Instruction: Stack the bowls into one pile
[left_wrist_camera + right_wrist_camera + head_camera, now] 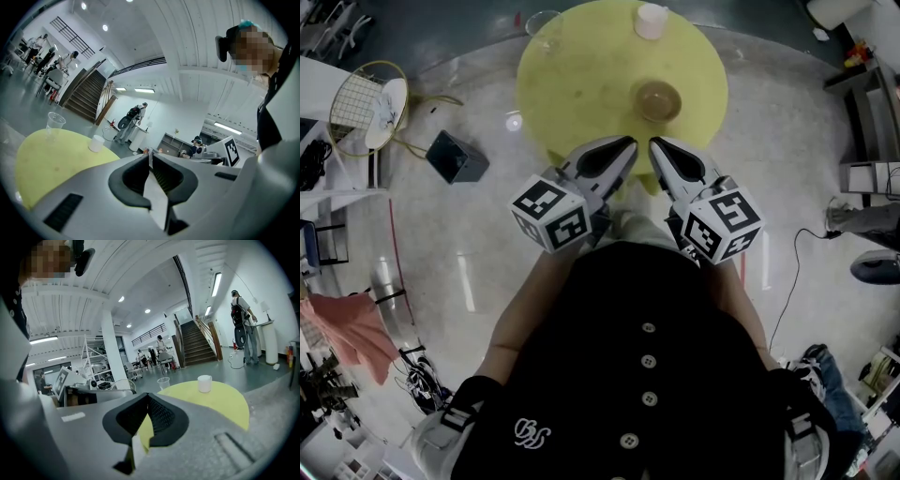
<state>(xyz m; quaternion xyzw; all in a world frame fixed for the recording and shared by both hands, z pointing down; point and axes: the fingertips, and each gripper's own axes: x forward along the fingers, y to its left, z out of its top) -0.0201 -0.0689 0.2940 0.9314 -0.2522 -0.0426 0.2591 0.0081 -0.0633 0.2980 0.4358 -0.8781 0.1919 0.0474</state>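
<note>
Both tongs are sitting closed. The left tongs [150, 155] are showing their dark pads pressed together at the tip with nothing caught between them, and the right tongs [147, 393] are doing the same, pads meeting, nothing gripped. From the head view they are hovering side by side over the near edge of the round yellow worktop [581, 84]. Their tips are angling in toward each other, and their marker cubes are pointing back at the person's black buttoned shirt [647, 375].

The brown bowl [656, 100] is resting on the worktop, a little right of its centre, near the tips of both tongs but touching neither. Whether that is one bowl or several nested together, I cannot tell from above.

At the worktop's far edge a white cup [652, 21] is standing upright. A clear plastic cup [542, 23] is standing at the worktop's far left edge, well apart from the bowl.

Off the worktop's left side a small dark box [457, 157] is lying on the floor. Beyond the worktop — seen through the gripper views — a staircase [84, 96] is rising, and a person with a backpack [241, 329] is standing near it.
</note>
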